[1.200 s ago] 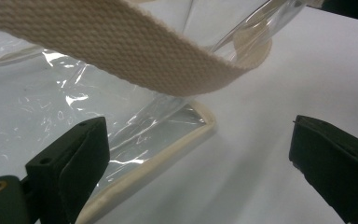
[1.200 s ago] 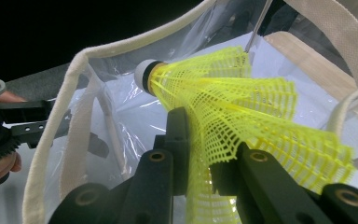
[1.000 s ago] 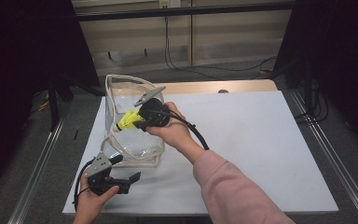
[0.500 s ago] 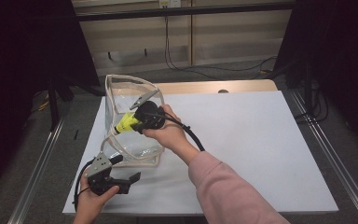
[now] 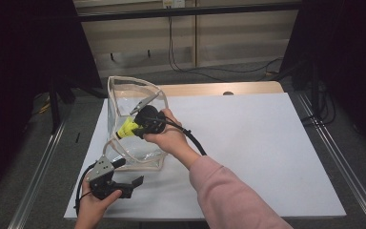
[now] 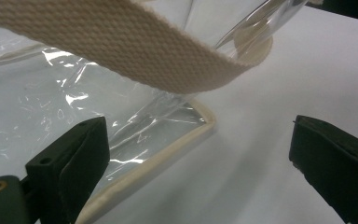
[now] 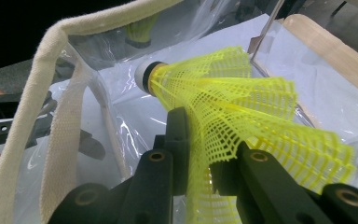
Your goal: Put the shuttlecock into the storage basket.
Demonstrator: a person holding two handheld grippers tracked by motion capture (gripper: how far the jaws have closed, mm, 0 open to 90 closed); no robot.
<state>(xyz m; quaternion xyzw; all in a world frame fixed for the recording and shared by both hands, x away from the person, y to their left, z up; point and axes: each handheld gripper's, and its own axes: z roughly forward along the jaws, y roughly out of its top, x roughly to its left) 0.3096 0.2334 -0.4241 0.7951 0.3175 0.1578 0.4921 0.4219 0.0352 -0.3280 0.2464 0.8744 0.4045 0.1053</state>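
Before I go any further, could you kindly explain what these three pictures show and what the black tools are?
A person sits at a table covered in white and holds a hand-operated gripper with two black jaws in each hand. The high view looks down from above the person. The other two pictures come from small cameras riding on the grippers, looking along their jaws.

On the table stands a clear plastic bag with cream fabric edging and a woven strap. The right gripper, held over the bag's opening, is shut on the netted skirt of a yellow shuttlecock, cork end pointing into the bag. The left gripper rests near the bag's bottom corner with its jaws open, holding nothing.
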